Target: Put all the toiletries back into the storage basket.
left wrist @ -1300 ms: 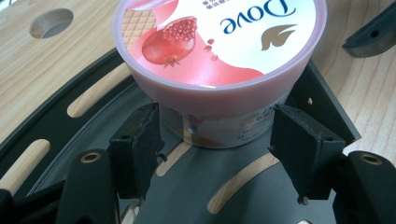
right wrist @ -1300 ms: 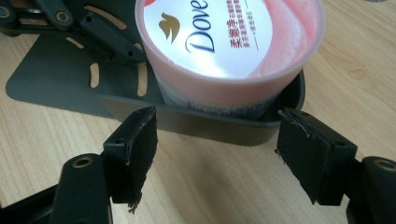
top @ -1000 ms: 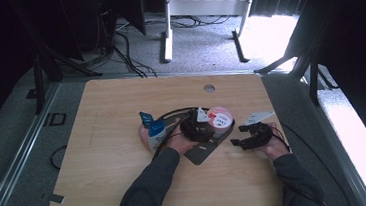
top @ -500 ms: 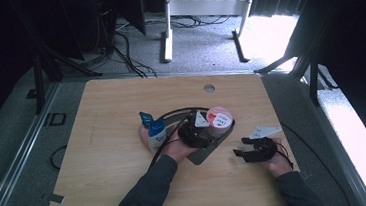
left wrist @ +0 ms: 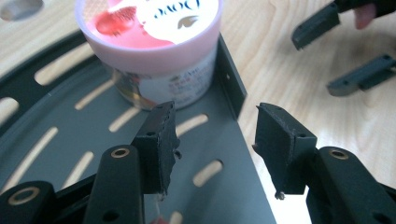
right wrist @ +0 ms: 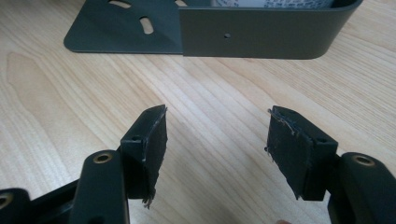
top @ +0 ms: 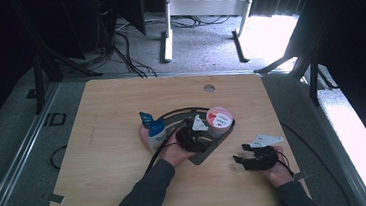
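Pale wood makes up the rectangular bench [top: 114, 139], which has a small round hole [top: 209, 88] near its far edge and stands on grey carpet. Near the bench's middle lies a dark grey slotted metal tray [top: 210, 153] with a curved raised rim. Inside it, against the rim on the right side, stands a pink-lidded tub [top: 219, 118] with a red and white printed label; in the left gripper view the same tub [left wrist: 154, 51] sits on the slotted floor just ahead of the jaws. A white bottle with a blue cap [top: 154, 128] stands just left of the tray, beside the person's left hand [top: 173, 154].

Over the tray's near part, the left gripper [left wrist: 212, 135] hangs with its jaws spread apart, nothing between them, one jaw above the tray floor and the other beyond the tray's edge. To the right of the tray and apart from it, the right gripper [right wrist: 217, 140] hangs above bare wood, jaws likewise released and empty, facing the tray's outer wall [right wrist: 261, 32].
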`<act>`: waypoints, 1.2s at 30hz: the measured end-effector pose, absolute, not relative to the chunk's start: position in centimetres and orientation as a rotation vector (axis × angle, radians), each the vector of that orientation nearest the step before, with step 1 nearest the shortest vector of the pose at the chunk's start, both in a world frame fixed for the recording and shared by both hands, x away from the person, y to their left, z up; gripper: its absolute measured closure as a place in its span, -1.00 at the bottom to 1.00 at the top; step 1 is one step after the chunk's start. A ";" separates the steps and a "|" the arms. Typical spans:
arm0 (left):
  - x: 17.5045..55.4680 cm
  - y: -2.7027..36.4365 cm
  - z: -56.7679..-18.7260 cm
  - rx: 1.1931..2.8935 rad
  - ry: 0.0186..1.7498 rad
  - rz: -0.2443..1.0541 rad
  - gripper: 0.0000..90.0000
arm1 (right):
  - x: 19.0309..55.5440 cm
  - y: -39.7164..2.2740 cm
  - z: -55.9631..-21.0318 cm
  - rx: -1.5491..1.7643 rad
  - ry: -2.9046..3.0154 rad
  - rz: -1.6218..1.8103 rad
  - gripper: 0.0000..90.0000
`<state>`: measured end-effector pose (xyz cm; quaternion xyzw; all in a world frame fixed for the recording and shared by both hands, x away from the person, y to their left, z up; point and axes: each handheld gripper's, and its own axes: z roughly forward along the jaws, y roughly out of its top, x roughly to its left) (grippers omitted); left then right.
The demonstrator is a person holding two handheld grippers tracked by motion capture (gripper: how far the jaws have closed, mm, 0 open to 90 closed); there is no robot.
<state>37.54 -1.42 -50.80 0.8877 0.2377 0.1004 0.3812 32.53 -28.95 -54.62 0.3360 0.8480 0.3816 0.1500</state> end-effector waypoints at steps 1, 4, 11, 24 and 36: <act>37.5 -1.4 -50.8 2.273 0.609 0.247 0.12 | 32.5 -29.0 -54.7 0.968 2.432 1.095 -0.17; 37.2 -1.1 -50.7 2.287 0.599 0.228 0.15 | 32.5 -29.0 -55.0 0.975 2.428 1.087 -0.17; 36.4 -0.3 -49.9 2.294 0.589 0.201 0.16 | 32.5 -29.3 -55.3 0.985 2.418 1.083 -0.17; 35.5 0.9 -48.5 2.286 0.552 0.137 0.27 | 32.6 -28.7 -55.8 0.958 2.443 1.079 -0.18; 34.9 2.0 -47.6 2.269 0.525 0.170 0.25 | 32.6 -28.7 -55.9 0.957 2.441 1.087 -0.19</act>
